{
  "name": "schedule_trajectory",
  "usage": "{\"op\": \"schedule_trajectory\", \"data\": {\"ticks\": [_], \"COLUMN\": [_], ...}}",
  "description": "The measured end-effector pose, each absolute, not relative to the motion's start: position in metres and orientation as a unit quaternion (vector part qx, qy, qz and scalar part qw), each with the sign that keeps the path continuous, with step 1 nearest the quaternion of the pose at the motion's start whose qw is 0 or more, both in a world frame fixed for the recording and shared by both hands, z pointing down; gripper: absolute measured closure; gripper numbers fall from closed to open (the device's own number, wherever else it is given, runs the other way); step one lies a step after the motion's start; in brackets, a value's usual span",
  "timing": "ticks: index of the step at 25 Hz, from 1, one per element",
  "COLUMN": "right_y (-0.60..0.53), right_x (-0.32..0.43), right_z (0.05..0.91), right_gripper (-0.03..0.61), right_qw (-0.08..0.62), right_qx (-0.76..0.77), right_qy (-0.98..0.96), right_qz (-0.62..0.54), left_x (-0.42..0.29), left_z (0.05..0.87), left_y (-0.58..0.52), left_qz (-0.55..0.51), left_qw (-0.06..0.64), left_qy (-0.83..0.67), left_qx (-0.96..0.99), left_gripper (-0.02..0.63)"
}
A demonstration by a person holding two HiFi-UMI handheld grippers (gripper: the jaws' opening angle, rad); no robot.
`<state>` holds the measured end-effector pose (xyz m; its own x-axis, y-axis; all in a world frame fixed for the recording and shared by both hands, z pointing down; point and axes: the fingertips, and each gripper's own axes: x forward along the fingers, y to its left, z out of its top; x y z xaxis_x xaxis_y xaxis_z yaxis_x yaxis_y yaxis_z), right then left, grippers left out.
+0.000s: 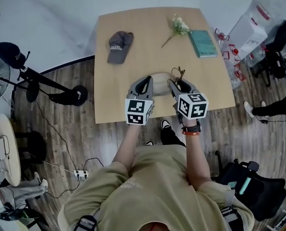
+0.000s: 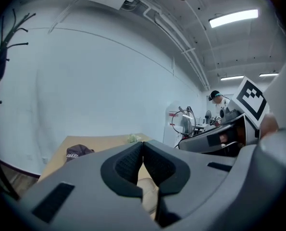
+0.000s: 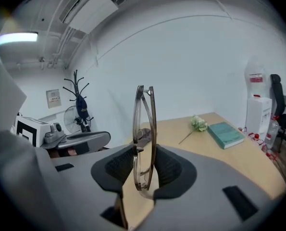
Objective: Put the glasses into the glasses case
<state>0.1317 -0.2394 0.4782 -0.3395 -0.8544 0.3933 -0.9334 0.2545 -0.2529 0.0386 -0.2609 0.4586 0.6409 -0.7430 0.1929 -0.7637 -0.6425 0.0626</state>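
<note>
A pair of thin-rimmed glasses stands upright and folded between the pads of my right gripper, which is shut on them. In the head view the glasses stick out beyond that gripper over the front part of the wooden table. The beige glasses case lies between the two grippers. My left gripper is at the case's left end. In the left gripper view its jaws meet at the tips, with the case caught in the gap just below them.
A grey cap lies at the table's back left, a sprig of white flowers at the back middle and a teal book at the back right. White boxes and a chair stand right of the table. A fan stand is at the left.
</note>
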Motion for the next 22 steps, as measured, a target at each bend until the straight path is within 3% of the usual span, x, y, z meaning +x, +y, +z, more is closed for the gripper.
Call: {"op": "schedule_trajectory", "data": {"ticks": [18, 22], "right_y": [-0.322, -0.326], "right_x": [0.125, 0.123], "right_z": [0.548, 0.574], "right_gripper": [0.443, 0.443], "right_qw": [0.253, 0.317], "right_qx": [0.355, 0.299], "right_qy": [-0.864, -0.87], "right_qz": [0.251, 0.231], "left_x": [0.029, 0.024], "left_z": [0.509, 0.522], "left_y": [-0.332, -0.338], "left_qz": [0.108, 0.117], "left_qw": [0.13, 0.139], "left_qy": [-0.517, -0.521], "left_qx": [0.839, 0.834], "left_gripper": [0.591, 0.591]}}
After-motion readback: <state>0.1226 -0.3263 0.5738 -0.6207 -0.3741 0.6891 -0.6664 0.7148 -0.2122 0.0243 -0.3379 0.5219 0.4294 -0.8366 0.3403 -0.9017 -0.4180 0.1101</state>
